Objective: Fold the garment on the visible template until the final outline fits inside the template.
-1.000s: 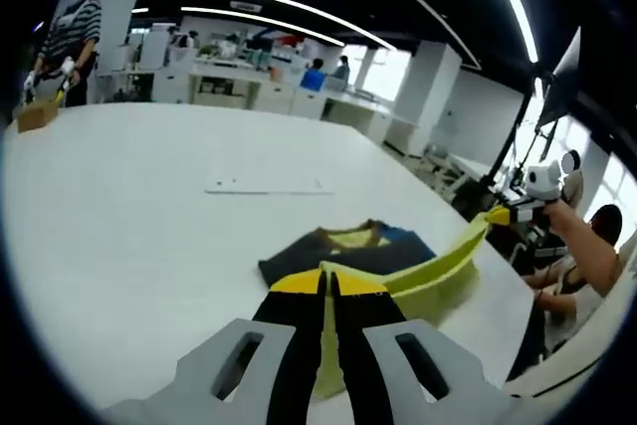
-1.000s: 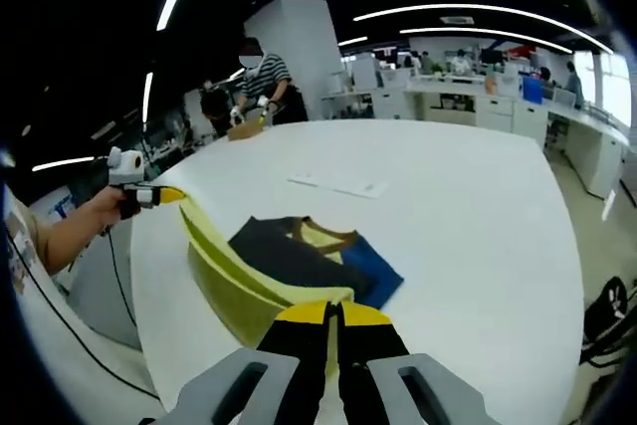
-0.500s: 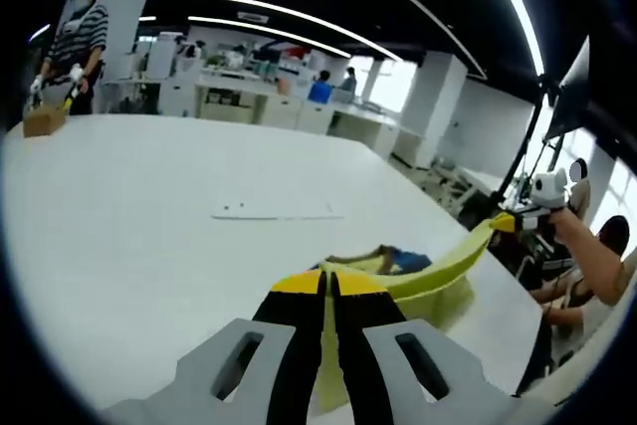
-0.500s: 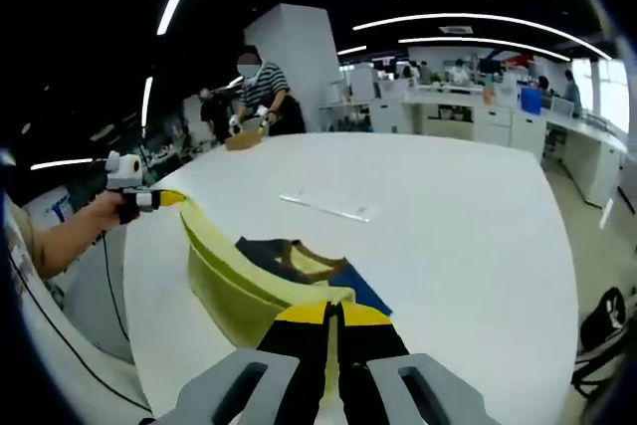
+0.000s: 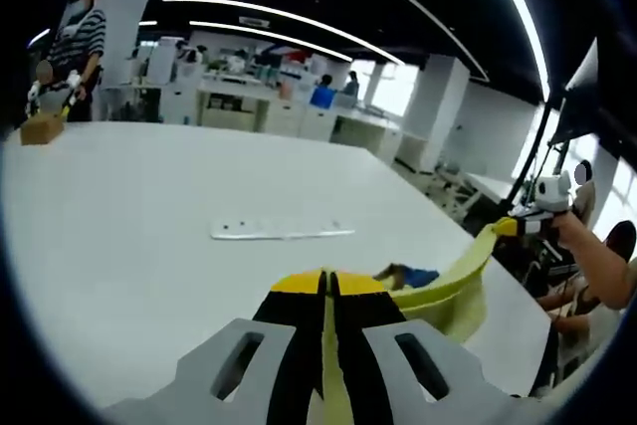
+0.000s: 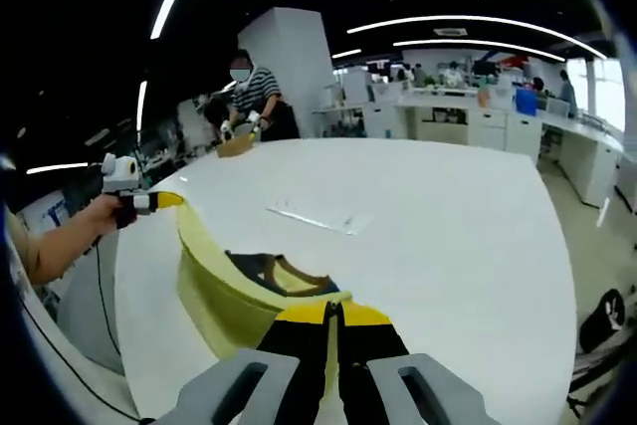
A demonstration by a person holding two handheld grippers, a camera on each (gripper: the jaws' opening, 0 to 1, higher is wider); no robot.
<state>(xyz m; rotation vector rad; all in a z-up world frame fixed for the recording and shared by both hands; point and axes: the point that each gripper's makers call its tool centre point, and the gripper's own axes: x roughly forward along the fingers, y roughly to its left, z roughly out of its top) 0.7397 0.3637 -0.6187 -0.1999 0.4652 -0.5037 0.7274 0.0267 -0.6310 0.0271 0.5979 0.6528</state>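
Currently I hold garment (image 6: 234, 291) hem lifted off bench (image 6: 448, 246): left gripper (image 5: 325, 286) and right gripper (image 6: 333, 314) both clamped on yellow edge. Rest lies on bench. Fabric soft, light, sags between; grip corners, keep taut.

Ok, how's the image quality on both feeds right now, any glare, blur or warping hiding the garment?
Left gripper view: strong fisheye bend, ceiling light strips bright, white table evenly lit; the yellow garment edge is slightly soft, the left gripper sharp. Right gripper view: same curvature, window glare at the right; the garment reads clearly above the right gripper, and the paper sheet is small and washed out.
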